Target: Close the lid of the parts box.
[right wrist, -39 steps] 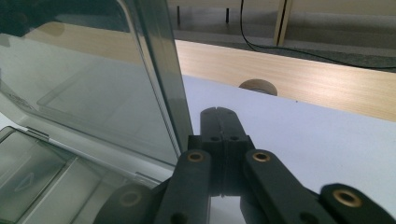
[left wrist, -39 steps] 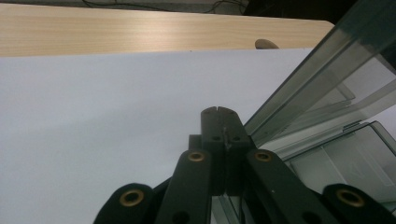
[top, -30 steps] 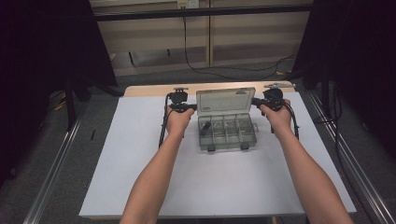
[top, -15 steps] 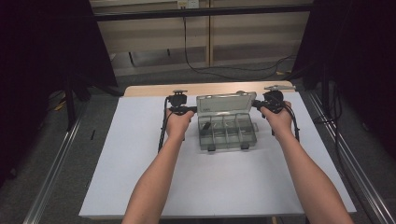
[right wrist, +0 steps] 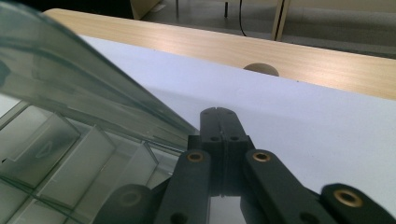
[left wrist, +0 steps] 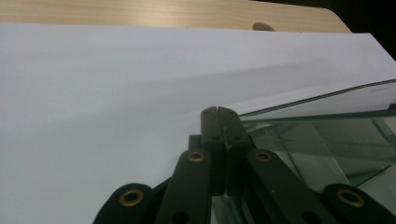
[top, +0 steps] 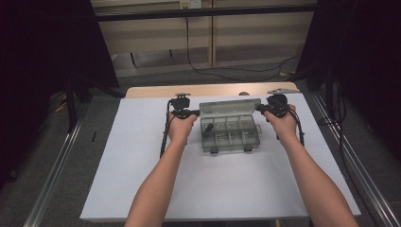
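The clear compartment box (top: 229, 132) sits mid-counter (top: 142, 179) with its lid (top: 230, 107) raised toward the far edge — the left gripper (top: 195, 112) and right gripper (top: 261, 108), both pinched shut, flank the lid's two ends, probably to steady or swing it evenly.

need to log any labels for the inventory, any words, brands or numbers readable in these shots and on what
None can be read.
The clear compartment box bears no print on its raised lid or its dividers.
The white table cover and the wooden edge behind it are plain.
The left tool and the right tool carry bolts but no markings.
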`<state>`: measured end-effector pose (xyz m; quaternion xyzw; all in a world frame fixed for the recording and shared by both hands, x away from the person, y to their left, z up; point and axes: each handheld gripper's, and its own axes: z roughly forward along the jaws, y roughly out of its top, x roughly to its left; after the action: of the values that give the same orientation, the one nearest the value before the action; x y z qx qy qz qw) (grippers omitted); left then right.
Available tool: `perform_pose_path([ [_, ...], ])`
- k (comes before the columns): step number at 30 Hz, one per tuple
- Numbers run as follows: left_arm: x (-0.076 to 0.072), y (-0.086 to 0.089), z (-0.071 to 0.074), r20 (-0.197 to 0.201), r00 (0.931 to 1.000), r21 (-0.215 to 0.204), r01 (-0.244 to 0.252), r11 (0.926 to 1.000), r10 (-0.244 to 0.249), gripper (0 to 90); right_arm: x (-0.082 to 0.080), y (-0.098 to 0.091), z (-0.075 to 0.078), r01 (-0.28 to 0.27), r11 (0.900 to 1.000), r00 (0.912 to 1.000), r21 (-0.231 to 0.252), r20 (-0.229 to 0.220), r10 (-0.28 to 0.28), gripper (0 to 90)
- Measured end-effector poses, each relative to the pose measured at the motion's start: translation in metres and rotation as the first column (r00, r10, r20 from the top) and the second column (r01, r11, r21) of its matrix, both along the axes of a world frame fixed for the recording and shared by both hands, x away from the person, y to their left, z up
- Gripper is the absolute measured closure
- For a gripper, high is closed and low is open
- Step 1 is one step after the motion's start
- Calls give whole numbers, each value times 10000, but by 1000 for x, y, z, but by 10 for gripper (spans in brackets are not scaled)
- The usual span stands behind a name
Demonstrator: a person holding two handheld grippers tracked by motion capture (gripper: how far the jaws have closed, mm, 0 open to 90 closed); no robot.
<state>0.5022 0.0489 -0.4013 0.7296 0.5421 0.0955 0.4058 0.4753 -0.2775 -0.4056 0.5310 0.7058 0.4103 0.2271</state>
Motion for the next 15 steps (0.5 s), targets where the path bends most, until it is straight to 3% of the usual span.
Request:
perform_pose_path([
  [15,-2,2,-1,-6,9999,2,145,9999,-145,900,-3,-1,-2,-13,10000,10000,91,-72,13,900],
])
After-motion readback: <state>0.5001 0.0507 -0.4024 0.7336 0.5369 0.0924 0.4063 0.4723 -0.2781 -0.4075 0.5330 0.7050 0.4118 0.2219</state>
